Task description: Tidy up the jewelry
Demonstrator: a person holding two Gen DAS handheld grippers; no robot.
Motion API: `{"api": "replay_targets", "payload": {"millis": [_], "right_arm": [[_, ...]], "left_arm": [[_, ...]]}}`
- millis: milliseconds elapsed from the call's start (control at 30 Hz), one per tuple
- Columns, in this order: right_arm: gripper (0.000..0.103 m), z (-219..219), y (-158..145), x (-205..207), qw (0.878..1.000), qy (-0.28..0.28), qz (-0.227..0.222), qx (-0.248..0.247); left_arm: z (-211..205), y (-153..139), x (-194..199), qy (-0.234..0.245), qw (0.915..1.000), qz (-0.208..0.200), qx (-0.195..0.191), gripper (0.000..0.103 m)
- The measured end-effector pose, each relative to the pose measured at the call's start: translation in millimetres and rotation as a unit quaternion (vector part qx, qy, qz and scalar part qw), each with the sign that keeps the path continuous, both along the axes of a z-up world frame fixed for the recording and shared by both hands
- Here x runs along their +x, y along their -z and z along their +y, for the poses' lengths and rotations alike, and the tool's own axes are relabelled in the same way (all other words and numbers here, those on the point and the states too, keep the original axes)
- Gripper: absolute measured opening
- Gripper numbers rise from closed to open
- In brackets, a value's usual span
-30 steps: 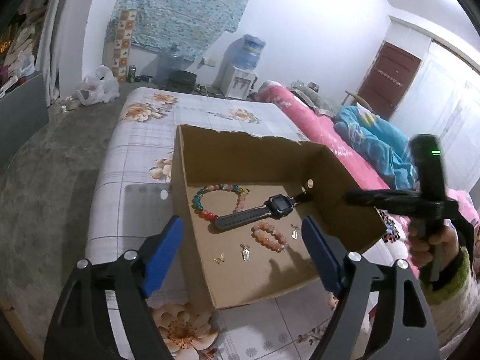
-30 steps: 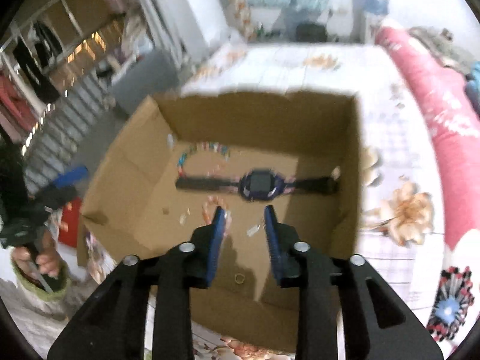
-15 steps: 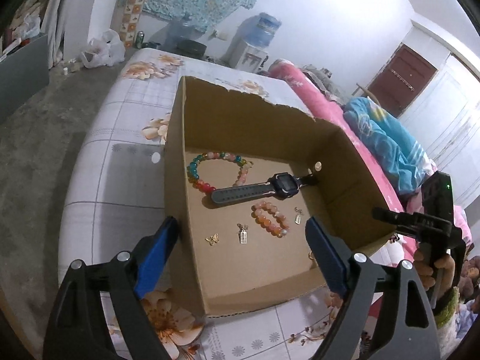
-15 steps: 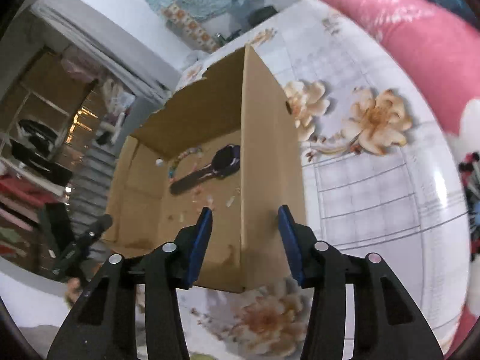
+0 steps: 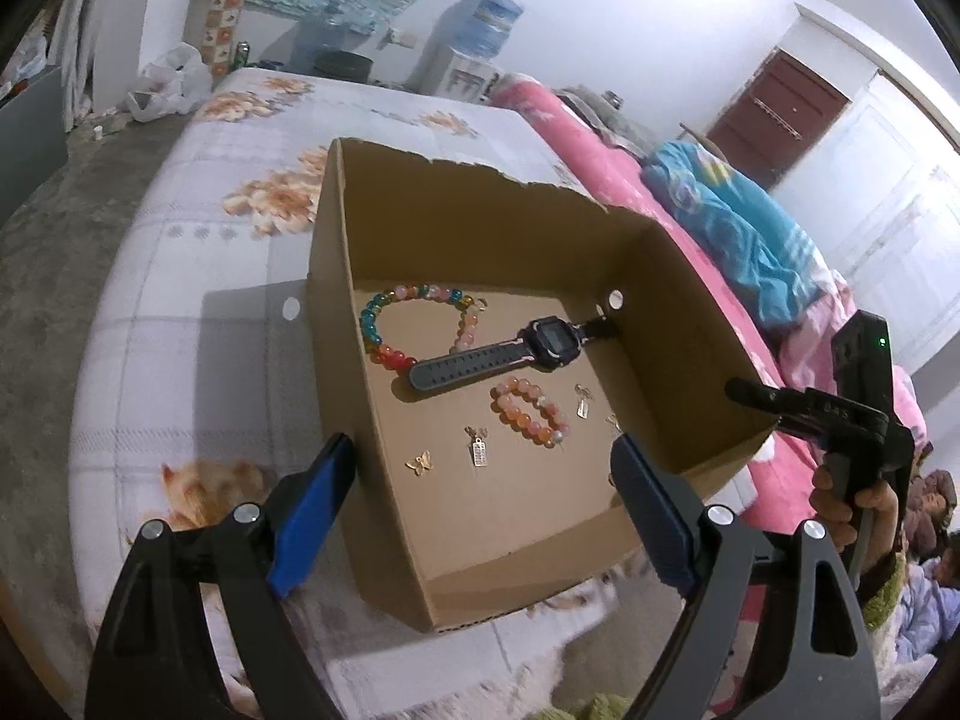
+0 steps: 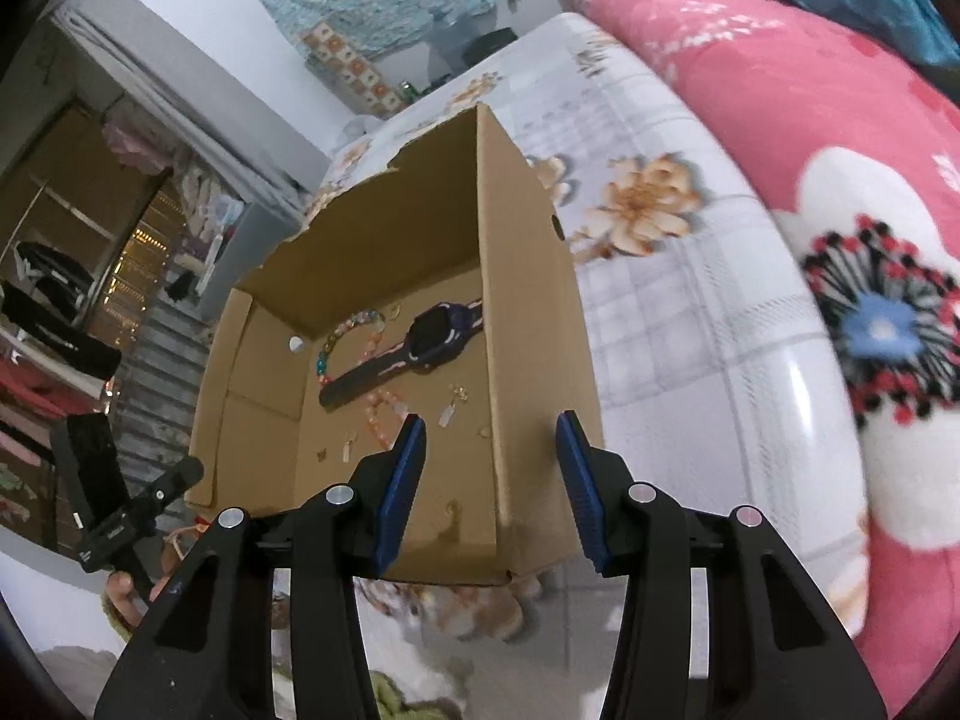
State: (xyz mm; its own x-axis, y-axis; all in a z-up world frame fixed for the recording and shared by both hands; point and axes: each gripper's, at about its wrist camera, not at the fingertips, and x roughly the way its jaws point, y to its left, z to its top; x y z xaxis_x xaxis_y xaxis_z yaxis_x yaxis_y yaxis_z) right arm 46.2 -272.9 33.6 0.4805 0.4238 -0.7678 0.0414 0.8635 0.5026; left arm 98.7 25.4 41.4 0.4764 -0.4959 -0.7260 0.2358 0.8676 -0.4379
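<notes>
An open cardboard box (image 5: 336, 252) sits on the flowered bed. Inside lie a dark watch (image 5: 504, 354), a multicoloured bead bracelet (image 5: 384, 324), a pink bead bracelet (image 5: 531, 417) and small gold charms (image 5: 478, 453). My left gripper (image 5: 480, 498) is open, its fingers astride the box's near left corner. My right gripper (image 6: 489, 471) is open, its fingers either side of the box's right wall (image 6: 528, 372). The watch (image 6: 420, 342) and bracelets also show in the right wrist view. The right gripper appears in the left wrist view (image 5: 840, 414) beyond the box's right side.
The bed sheet (image 5: 198, 324) is white with orange flowers. A pink quilt (image 6: 810, 138) and a blue blanket (image 5: 738, 234) lie to the right. A water dispenser (image 5: 480, 54) stands at the back wall. Grey floor runs along the left.
My left gripper has moved closer over the box's near left corner. My right gripper has swung from above the box to its right wall and opened wider.
</notes>
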Motion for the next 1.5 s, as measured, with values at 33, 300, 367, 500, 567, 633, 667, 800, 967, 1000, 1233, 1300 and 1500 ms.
{"api": "replay_targets", "payload": {"millis": [33, 300, 367, 500, 567, 633, 667, 800, 967, 1000, 1233, 1300, 1500], "right_arm": [[0.045, -1.7, -0.5, -4.7, 1.000, 0.001, -0.001, -0.001], [0.045, -8.2, 3.2, -18.6, 1.000, 0.013, -0.013, 0.006], [0.045, -7.1, 0.9, -23.5, 1.000, 0.019, -0.020, -0.002], [0.054, -6.5, -17.4, -49.5, 0.996, 0.051, -0.065, -0.043], [0.060, -6.8, -24.0, -64.8, 0.992, 0.069, -0.082, -0.060], [0.064, -5.2, -29.0, -83.5, 0.988, 0.089, -0.096, -0.080], [0.065, -3.2, -30.6, -92.4, 0.986, 0.095, -0.102, -0.088], [0.073, 6.7, -31.2, -118.8, 0.981, 0.107, -0.114, -0.111], [0.082, 19.3, -27.4, -134.8, 0.980, 0.100, -0.117, -0.128], [0.082, 21.4, -27.3, -136.6, 0.980, 0.099, -0.116, -0.132], [0.083, 35.7, -25.8, -141.8, 0.980, 0.066, -0.114, -0.147], [0.083, 40.0, -26.8, -141.2, 0.980, 0.055, -0.115, -0.152], [0.084, 54.0, -25.2, -138.6, 0.976, 0.033, -0.114, -0.182]], "left_arm": [[-1.0, -0.1, -3.8, 0.001, 1.0000, 0.001, -0.002, 0.084], [-9.9, 1.1, -32.8, 0.010, 0.9997, -0.018, 0.009, 0.084], [-11.4, -3.4, -38.6, 0.009, 0.9992, -0.034, 0.019, 0.084], [-14.4, -24.3, -63.5, -0.010, 0.9927, -0.105, 0.057, 0.086], [-13.1, -31.4, -74.4, -0.020, 0.9892, -0.129, 0.066, 0.092], [-15.5, -41.4, -90.5, -0.020, 0.9848, -0.162, 0.060, 0.097], [-17.0, -44.0, -94.7, -0.020, 0.9837, -0.169, 0.058, 0.097], [-32.9, -51.8, -109.8, -0.016, 0.9814, -0.183, 0.055, 0.097], [-65.1, -49.1, -115.9, -0.024, 0.9790, -0.179, 0.094, 0.097], [-68.5, -48.6, -118.1, -0.028, 0.9772, -0.183, 0.105, 0.097], [-94.7, -39.4, -123.3, -0.051, 0.9677, -0.186, 0.162, 0.097], [-99.5, -34.1, -121.5, -0.056, 0.9682, -0.174, 0.171, 0.097], [-106.7, -21.3, -117.1, -0.064, 0.9715, -0.140, 0.180, 0.097]]}}
